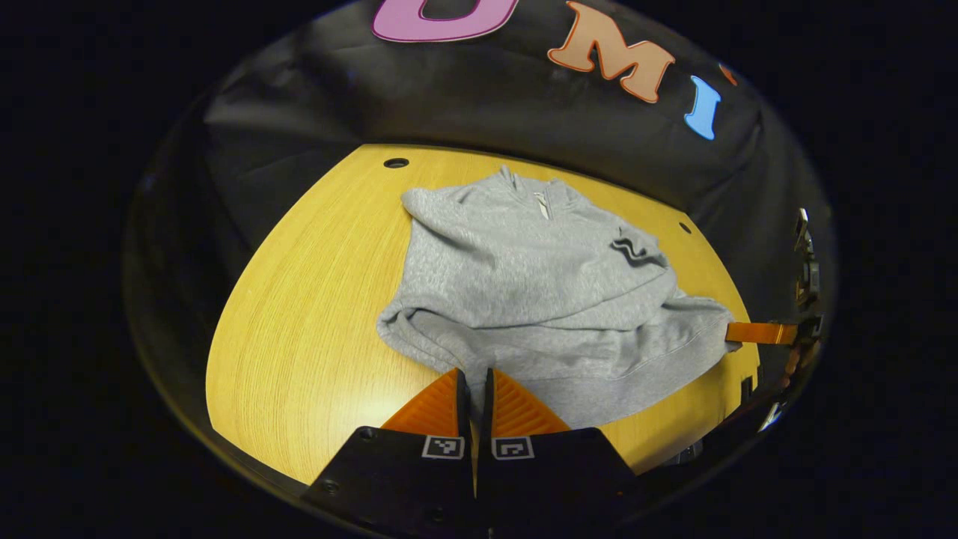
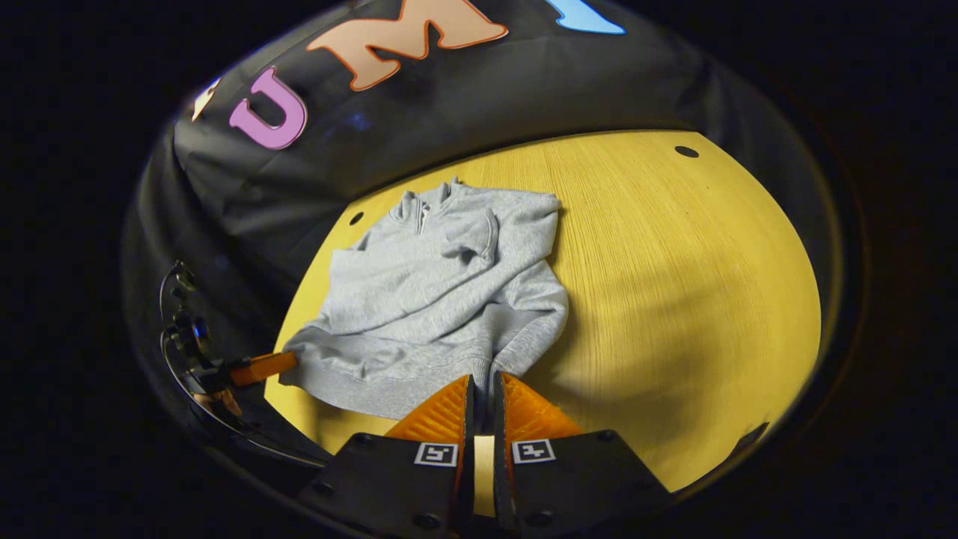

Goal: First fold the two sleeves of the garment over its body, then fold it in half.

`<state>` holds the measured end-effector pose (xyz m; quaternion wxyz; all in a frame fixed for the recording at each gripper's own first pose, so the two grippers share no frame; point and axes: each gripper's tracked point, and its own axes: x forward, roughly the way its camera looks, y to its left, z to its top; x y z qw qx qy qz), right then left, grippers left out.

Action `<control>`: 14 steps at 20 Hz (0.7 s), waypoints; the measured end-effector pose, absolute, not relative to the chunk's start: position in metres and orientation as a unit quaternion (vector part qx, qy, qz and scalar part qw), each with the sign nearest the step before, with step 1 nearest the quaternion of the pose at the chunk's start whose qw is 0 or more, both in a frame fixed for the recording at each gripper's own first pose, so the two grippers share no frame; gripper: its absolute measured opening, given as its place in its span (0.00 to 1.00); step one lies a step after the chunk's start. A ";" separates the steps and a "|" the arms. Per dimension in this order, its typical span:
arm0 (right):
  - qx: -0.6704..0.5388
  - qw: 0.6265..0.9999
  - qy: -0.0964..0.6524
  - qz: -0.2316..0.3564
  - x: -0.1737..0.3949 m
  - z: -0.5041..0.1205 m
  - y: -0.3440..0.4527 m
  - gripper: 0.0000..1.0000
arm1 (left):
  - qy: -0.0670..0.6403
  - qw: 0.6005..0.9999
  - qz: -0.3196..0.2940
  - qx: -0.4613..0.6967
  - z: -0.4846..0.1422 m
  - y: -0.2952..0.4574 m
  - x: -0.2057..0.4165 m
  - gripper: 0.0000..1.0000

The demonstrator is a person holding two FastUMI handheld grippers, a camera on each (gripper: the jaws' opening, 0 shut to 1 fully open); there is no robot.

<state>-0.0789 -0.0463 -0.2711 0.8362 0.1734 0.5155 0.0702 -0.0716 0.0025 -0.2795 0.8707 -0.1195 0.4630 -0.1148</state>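
I have both grippers clamped on the grey garment's (image 1: pixel 539 292) hem at frame bottom: left gripper (image 1: pixel 474 391), right gripper (image 2: pixel 483 397), 2 sleeves folded over, wooden table (image 1: pixel 314 299) beneath.

Recording booth: black cloth wall (image 1: pixel 464 97) behind a bare wooden table (image 1: pixel 299 299) with drilled holes.

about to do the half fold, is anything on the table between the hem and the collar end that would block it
Nothing visible does. Both sleeves already lie over the grey sweatshirt, and the left gripper and right gripper pinch its near hem. The wooden table around it carries nothing else up to the collar.
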 end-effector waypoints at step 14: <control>0.294 0.808 0.511 0.008 0.026 -0.289 -0.029 0.12 | 0.524 0.824 -0.037 -0.213 -0.290 0.006 0.008 0.00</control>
